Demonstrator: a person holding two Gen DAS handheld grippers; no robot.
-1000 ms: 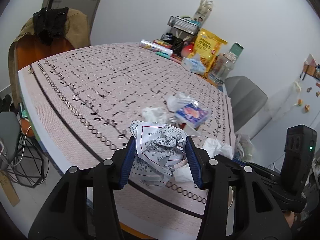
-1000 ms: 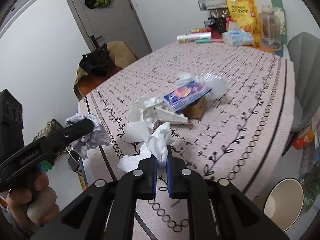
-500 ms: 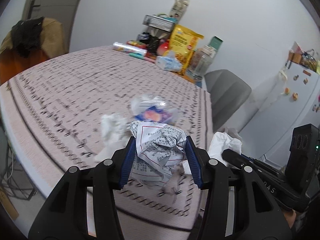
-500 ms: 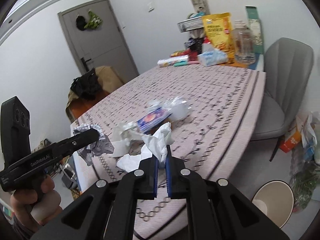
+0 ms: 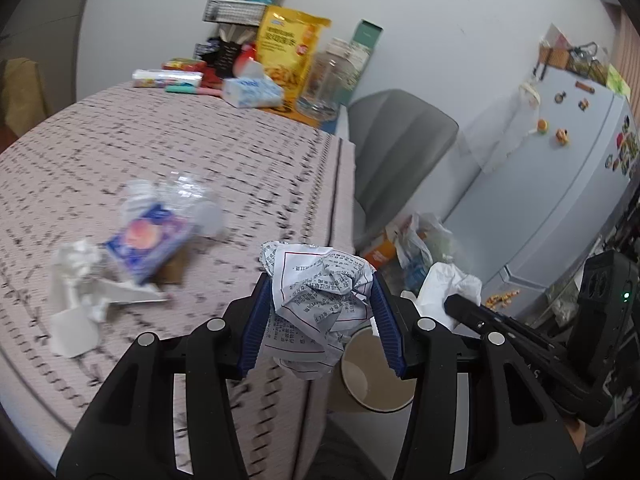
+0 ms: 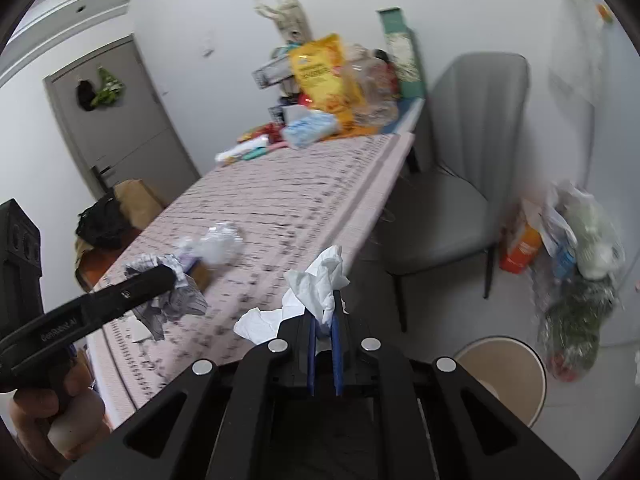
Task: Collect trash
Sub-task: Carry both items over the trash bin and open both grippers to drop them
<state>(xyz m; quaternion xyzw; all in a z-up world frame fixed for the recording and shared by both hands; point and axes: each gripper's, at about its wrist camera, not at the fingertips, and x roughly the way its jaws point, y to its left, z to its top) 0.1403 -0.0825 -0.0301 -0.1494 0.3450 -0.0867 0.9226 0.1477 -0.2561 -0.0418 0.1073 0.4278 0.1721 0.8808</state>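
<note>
My left gripper (image 5: 320,312) is shut on a crumpled printed paper ball (image 5: 320,300) and holds it in the air over the table's near corner, above a round beige bin (image 5: 376,376) on the floor. My right gripper (image 6: 325,320) is shut on a white tissue (image 6: 316,284), held off the table edge; the bin (image 6: 504,380) shows at its lower right. The left gripper with the paper ball (image 6: 168,292) shows at the left of the right wrist view. More trash lies on the table: a blue snack wrapper (image 5: 148,244), clear plastic (image 5: 192,200) and white tissues (image 5: 76,288).
A pink patterned tablecloth (image 5: 160,140) covers the table. Snack bags, a jar and boxes (image 5: 288,56) stand at its far end. A grey chair (image 6: 460,160) stands beside the table. Plastic bags (image 6: 576,248) lie on the floor by a fridge (image 5: 560,160).
Both grippers have swung right, away from the table's middle toward its corner and the floor bin, each still holding its trash. The bin now shows under the left gripper.
</note>
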